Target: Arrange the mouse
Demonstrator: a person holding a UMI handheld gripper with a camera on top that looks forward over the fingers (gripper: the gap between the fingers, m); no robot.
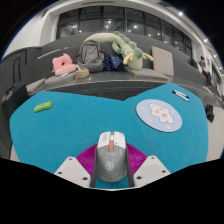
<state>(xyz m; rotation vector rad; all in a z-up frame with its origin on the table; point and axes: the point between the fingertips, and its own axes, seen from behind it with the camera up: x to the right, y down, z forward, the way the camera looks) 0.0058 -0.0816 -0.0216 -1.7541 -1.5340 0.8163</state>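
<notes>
While the tool (111, 172) sits at the bottom centre of the frame, its pink pads (88, 160) press both sides of a grey mouse (111, 156), pinching it above the blue counter (70, 125). To the right lies a round light-blue coaster (159, 114); at left, a small green object (42, 106).

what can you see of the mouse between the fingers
The mouse is grey and silvery, plastic by its look, with a rounded body and a darker strip down its middle. It sits flat on the blue mat, pointing away from the camera, between the fingers of the gripper. Their pink pads flank it; actual contact cannot be judged.
</notes>
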